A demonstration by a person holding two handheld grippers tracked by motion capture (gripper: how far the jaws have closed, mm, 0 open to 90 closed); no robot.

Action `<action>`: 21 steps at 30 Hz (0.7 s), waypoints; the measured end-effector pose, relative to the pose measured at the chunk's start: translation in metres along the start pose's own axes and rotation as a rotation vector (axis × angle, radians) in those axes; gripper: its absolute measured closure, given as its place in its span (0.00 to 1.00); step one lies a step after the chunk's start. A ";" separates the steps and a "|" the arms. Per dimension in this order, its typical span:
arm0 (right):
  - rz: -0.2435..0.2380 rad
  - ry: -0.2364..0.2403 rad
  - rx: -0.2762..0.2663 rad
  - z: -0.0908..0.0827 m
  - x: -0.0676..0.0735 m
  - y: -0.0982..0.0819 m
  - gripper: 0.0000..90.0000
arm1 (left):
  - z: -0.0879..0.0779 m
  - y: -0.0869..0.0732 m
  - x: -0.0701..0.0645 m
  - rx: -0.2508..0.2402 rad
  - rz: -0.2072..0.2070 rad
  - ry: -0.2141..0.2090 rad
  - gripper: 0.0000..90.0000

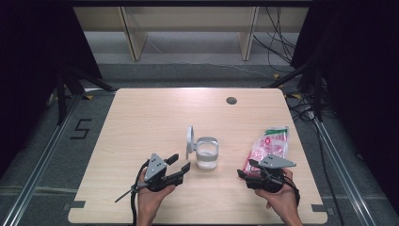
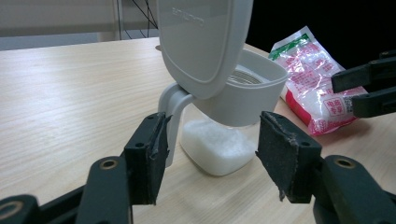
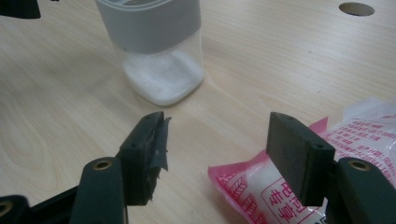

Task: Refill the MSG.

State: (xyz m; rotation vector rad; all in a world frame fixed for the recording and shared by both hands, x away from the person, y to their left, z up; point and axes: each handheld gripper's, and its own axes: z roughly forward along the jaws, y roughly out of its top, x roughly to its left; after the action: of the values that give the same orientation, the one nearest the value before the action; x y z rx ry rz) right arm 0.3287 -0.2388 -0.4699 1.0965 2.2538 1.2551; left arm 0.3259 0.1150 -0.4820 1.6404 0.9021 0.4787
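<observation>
Hovering wide and empty, left tongs (image 1: 182, 162) and right tongs (image 1: 246, 167) flank the open-lidded clear canister (image 1: 207, 153) mid-table; likely next, grasping the pink-and-white refill pouch (image 1: 269, 146) at the right tongs for pouring

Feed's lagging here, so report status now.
Both grippers, left and right, open, empty. Jar upright, lid flipped open, white grains inside. Pink bag flat by right gripper. Nothing between.

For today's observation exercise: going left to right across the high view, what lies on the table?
left gripper → open container lid → clear container of white granules → right gripper → pink-and-white bag
</observation>
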 end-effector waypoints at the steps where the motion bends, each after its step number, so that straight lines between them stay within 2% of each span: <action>1: -0.011 -0.002 0.000 0.000 0.000 0.000 0.43 | 0.000 0.000 0.001 -0.001 0.006 0.006 0.47; 4: -0.007 0.002 0.010 -0.001 0.001 -0.001 0.42 | -0.001 0.002 0.003 0.007 0.004 0.022 0.47; 5: 0.009 0.002 0.006 0.000 0.003 -0.003 0.42 | -0.001 0.002 0.003 0.007 0.009 0.023 0.47; 7: -0.005 0.009 0.018 0.000 0.002 -0.004 0.41 | -0.001 0.003 0.004 0.008 0.011 0.025 0.47; 8: 0.019 0.011 0.025 0.000 0.006 -0.005 0.40 | -0.001 0.004 0.005 0.005 0.015 0.026 0.47; 9: -0.004 0.022 0.012 0.001 0.004 -0.005 0.40 | -0.001 0.004 0.005 0.005 0.015 0.026 0.47; 10: -0.010 0.009 0.014 0.001 0.005 -0.006 0.39 | -0.001 0.005 0.006 0.006 0.017 0.025 0.47; 12: 0.006 0.014 0.021 0.001 0.007 -0.006 0.39 | -0.002 0.007 0.007 0.009 0.016 0.036 0.47; 14: -0.033 0.018 0.009 0.001 0.007 -0.006 0.38 | -0.001 0.007 0.008 0.003 0.020 0.038 0.47; 16: -0.017 0.036 0.025 0.001 0.010 -0.007 0.38 | -0.001 0.008 0.009 0.010 0.010 0.043 0.47; 19: -0.017 0.038 0.022 0.001 0.011 -0.008 0.38 | -0.001 0.009 0.011 0.011 0.010 0.050 0.47; 20: -0.039 0.030 0.027 0.002 0.011 -0.008 0.38 | -0.001 0.009 0.011 0.010 0.008 0.053 0.47; 21: -0.039 0.030 0.027 0.002 0.011 -0.008 0.38 | -0.001 0.010 0.011 0.011 0.009 0.054 0.47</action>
State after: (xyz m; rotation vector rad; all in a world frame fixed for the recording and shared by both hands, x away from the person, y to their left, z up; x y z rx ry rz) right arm 0.3194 -0.2322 -0.4763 1.0447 2.3095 1.2365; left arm 0.3352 0.1235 -0.4742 1.6489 0.9393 0.5270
